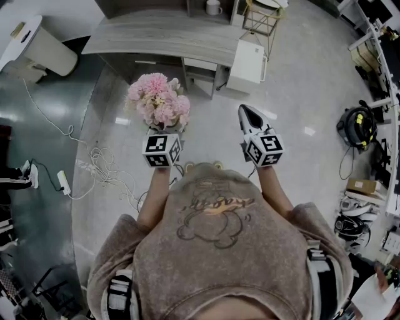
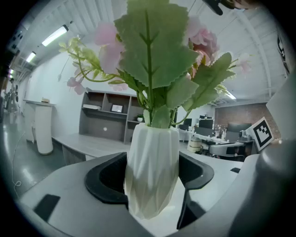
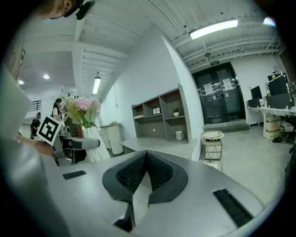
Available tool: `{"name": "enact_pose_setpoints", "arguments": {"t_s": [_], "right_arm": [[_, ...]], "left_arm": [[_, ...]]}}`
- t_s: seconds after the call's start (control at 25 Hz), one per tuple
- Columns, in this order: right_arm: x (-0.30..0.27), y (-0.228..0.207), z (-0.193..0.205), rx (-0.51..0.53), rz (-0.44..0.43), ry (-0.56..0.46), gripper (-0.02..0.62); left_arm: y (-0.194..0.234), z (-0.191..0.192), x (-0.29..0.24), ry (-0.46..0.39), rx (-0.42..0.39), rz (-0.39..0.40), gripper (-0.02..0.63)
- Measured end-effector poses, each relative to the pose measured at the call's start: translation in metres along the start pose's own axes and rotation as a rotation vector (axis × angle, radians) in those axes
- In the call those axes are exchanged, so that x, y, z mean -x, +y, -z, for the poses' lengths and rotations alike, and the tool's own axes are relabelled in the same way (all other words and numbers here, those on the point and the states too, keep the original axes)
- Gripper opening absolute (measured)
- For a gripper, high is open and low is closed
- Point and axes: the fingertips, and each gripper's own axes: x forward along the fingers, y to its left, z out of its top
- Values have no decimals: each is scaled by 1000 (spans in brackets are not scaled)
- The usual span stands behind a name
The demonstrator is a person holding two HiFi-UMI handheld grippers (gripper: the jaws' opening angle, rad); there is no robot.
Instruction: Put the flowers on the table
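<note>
A bunch of pink flowers (image 1: 157, 100) with green leaves (image 2: 155, 51) stands in a white ribbed vase (image 2: 152, 171). My left gripper (image 2: 151, 178) is shut on the vase, with a black pad pressed against each side, and holds it upright in the air. In the head view its marker cube (image 1: 162, 150) shows just below the blooms. My right gripper (image 1: 245, 112) hovers to the right at about the same height, shut with nothing in it, and its ribbed pads (image 3: 159, 173) meet. The grey wooden table (image 1: 156, 31) lies ahead of both grippers, beyond a strip of floor.
A white bin (image 1: 47, 50) stands left of the table. A white cabinet (image 1: 247, 65) and a wire stool (image 1: 262, 19) stand at its right end. White cables (image 1: 100, 169) and a power strip (image 1: 62, 181) lie on the floor to the left. A mug (image 3: 178, 135) sits by the shelves.
</note>
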Motion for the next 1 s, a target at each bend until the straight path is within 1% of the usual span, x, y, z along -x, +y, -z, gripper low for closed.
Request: {"name": "enact_pose_setpoints", "arguments": {"t_s": [0.4, 0.6, 0.8, 1.0], "right_arm": [[-3, 15, 4, -8, 13, 4, -2], [-8, 27, 6, -19, 41, 5, -2], [-18, 40, 17, -25, 74, 2, -2], [-30, 52, 22, -31, 81, -2, -2]], "left_arm": [[4, 1, 3, 10, -6, 35, 337], [17, -2, 8, 9, -8, 63, 337], [31, 0, 15, 16, -21, 105, 337], [46, 1, 15, 19, -25, 127, 337]]}}
